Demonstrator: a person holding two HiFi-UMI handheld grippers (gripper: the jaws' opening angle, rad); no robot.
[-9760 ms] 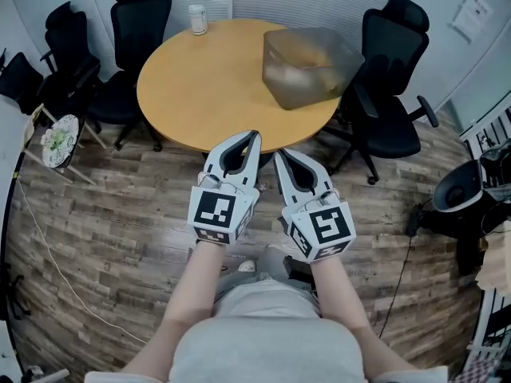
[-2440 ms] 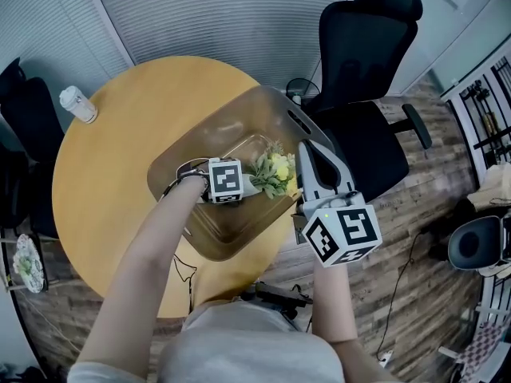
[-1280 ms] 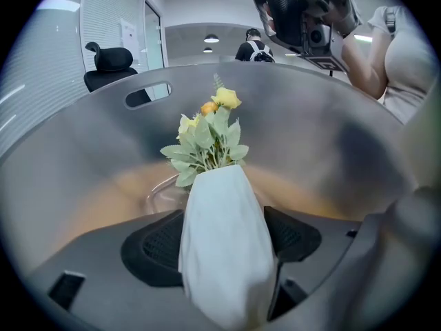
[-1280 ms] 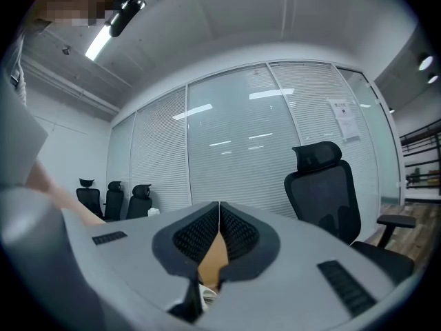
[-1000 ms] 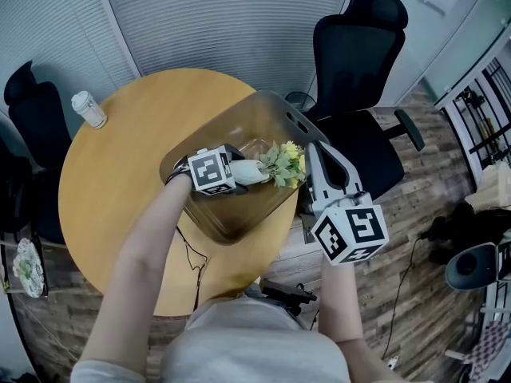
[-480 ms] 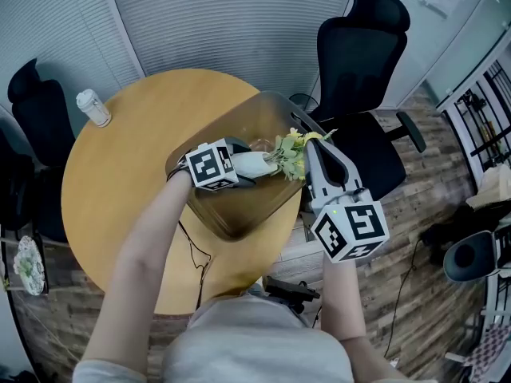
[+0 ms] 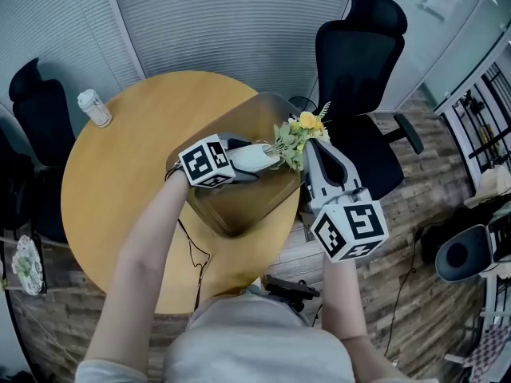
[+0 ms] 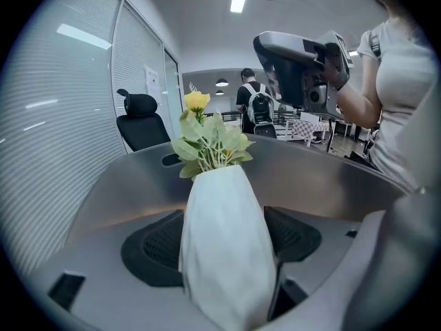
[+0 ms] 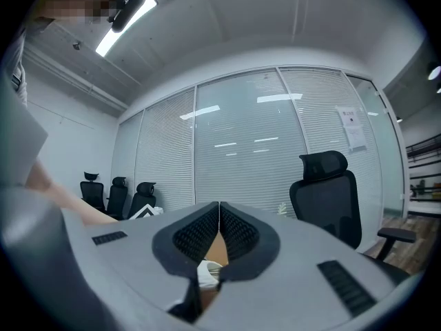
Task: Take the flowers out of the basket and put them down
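Observation:
A white vase (image 7: 254,157) with yellow flowers and green leaves (image 7: 302,130) lies tilted in my left gripper (image 7: 259,159), which is shut on the vase's body above the smoky translucent basket (image 7: 239,207). In the left gripper view the vase (image 8: 224,247) fills the gap between the jaws, the flowers (image 8: 207,140) point away from the camera, and the basket's wall (image 8: 131,185) curves behind. My right gripper (image 7: 313,147) hovers beside the basket's right rim, close to the flowers. Its jaws are shut with nothing between them (image 9: 219,229).
The basket rests on a round wooden table (image 7: 120,182) near its right edge. A white cup (image 7: 94,108) stands at the table's far left. A black office chair (image 7: 359,46) is behind the basket, and another (image 7: 32,102) stands at the left.
My left gripper has lifted the vase up and towards the right, so the flowers now stand above the basket's rim. The right gripper has barely moved.

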